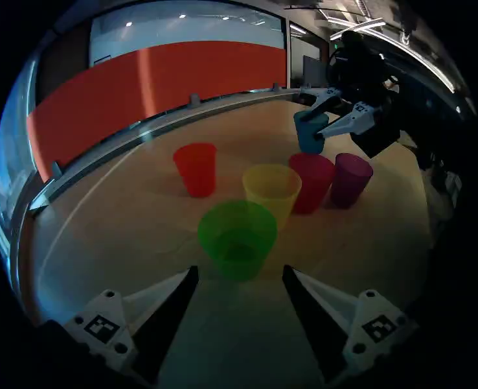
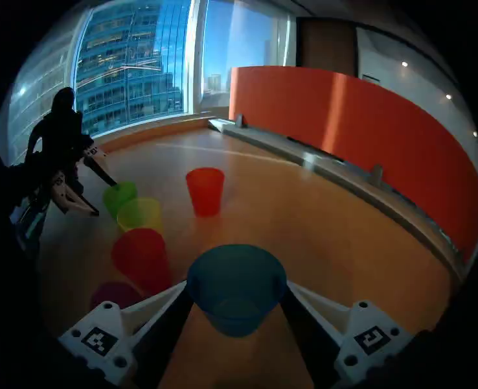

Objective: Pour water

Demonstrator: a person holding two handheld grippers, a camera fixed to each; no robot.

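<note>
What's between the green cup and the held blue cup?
Left gripper view: the yellow cup stands between the green cup and the blue cup, a dark red cup beside it.

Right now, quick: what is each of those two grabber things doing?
Left gripper: open, holding nothing.
Right gripper: closed on the blue cup.

Worktop (image 1: 109, 220): smooth, glossy, light-brown wood. It carried five tapered cups, all upright with mouths up, listed as seen in the left gripper view.
1. Green translucent plastic cup (image 1: 238, 238), nearest.
2. Yellow translucent plastic cup (image 1: 272, 191), just behind the green; whether they touched could not be told.
3. Red plastic cup (image 1: 311, 181), just beside the yellow, on its right.
4. Purple plastic cup (image 1: 350, 179), just beside the red, farther right.
5. Orange-red plastic cup (image 1: 195, 168), apart on the left, with bare wood around it.
</note>
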